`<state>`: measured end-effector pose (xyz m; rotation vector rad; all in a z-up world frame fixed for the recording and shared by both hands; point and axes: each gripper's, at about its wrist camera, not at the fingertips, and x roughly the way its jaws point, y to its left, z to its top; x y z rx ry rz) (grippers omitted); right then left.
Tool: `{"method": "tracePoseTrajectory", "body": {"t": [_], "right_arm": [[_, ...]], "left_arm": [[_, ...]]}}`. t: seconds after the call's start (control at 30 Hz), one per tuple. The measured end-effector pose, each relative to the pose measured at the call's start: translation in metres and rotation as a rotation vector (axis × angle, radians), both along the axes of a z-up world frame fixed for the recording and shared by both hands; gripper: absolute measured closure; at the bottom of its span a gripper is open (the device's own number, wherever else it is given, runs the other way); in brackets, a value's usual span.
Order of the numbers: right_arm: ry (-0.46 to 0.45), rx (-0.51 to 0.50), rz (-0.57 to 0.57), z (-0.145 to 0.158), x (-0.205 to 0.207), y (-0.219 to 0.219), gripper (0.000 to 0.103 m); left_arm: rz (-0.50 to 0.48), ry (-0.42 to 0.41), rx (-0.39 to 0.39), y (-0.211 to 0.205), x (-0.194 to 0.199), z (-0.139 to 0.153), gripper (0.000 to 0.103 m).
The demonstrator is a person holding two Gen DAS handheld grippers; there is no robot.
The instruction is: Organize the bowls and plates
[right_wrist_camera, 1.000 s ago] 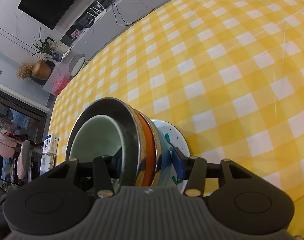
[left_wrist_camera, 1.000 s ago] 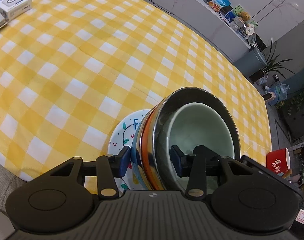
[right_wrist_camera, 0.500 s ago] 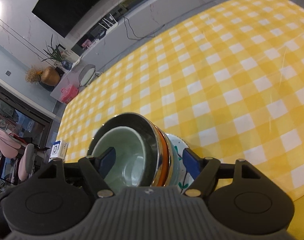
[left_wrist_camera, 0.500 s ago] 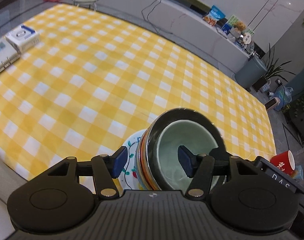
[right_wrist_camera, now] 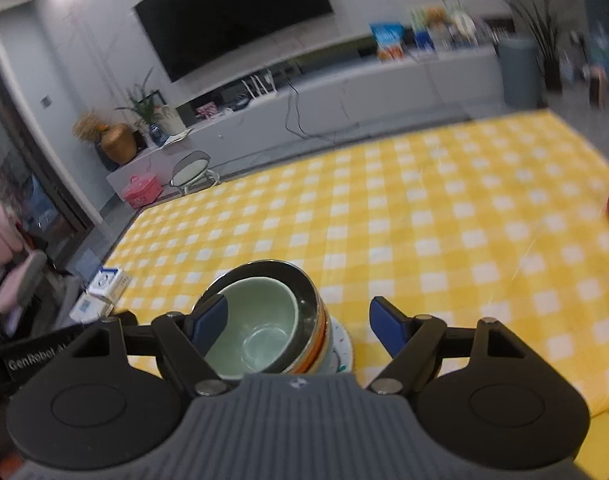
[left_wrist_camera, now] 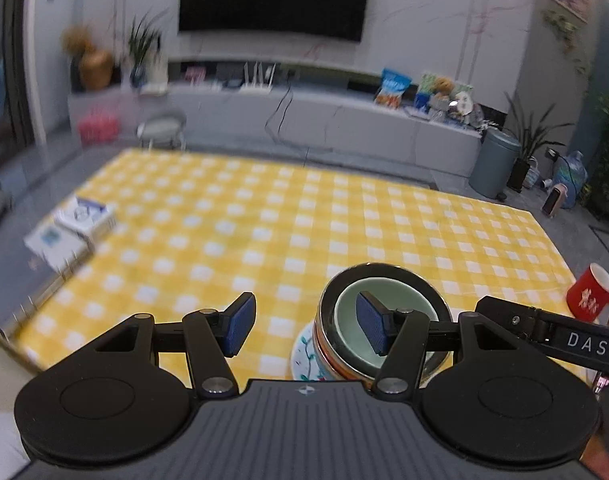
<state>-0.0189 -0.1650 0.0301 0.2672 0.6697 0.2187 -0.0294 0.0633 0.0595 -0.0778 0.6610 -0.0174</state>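
A stack of dishes stands on the yellow checked tablecloth (left_wrist_camera: 288, 220). It has a pale green bowl (left_wrist_camera: 410, 296) inside a steel bowl (left_wrist_camera: 384, 267), over orange-rimmed bowls, all on a painted plate (left_wrist_camera: 304, 354). My left gripper (left_wrist_camera: 306, 330) hovers open above the stack's left side, its pads touching nothing. In the right wrist view the green bowl (right_wrist_camera: 260, 320) and plate (right_wrist_camera: 342, 344) lie under my right gripper (right_wrist_camera: 300, 326). Its jaws are opening; the stack shows between them, and the pads are off it.
A red mug (left_wrist_camera: 590, 298) stands at the table's right edge. White boxes (left_wrist_camera: 84, 216) and a ring binder (left_wrist_camera: 28, 280) lie at the left edge. Beyond the table are a stool (right_wrist_camera: 194, 172), a low TV bench and a bin (left_wrist_camera: 496, 160).
Both grippers let go of the stack's rims, opened wider and rose while tilting up. The room now fills the upper views. The stack stays on the cloth.
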Motion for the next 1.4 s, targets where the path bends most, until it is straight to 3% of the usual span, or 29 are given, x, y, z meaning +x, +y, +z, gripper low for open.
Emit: {"method": "tracePoseTrajectory", "body": {"t": [0.2, 0.47, 0.63, 0.9, 1.07, 1.4], "right_arm": [[-0.09, -0.101, 0.021, 0.005, -0.032, -0.004, 0.024], [-0.166, -0.22, 0.042, 0.003, -0.069, -0.003, 0.021], [-0.145, -0.26, 0.088, -0.01, -0.076, 0.005, 0.015], [-0.046, -0.334, 0.123, -0.038, -0.068, 0.014, 0.015], [0.004, -0.32, 0.114, -0.049, -0.063, 0.015, 0.015], [0.014, -0.307, 0.096, -0.055, -0.063, 0.013, 0.014]], "left_arm": [[-0.035, -0.109, 0.15, -0.014, -0.03, 0.007, 0.035], [-0.091, -0.147, 0.186, -0.023, -0.051, -0.002, 0.035], [-0.134, -0.075, 0.21, -0.027, -0.049, -0.024, 0.035], [-0.096, 0.029, 0.236, -0.024, -0.038, -0.05, 0.035], [-0.097, 0.055, 0.213, -0.024, -0.035, -0.055, 0.035], [-0.098, 0.081, 0.237, -0.029, -0.034, -0.064, 0.031]]}}
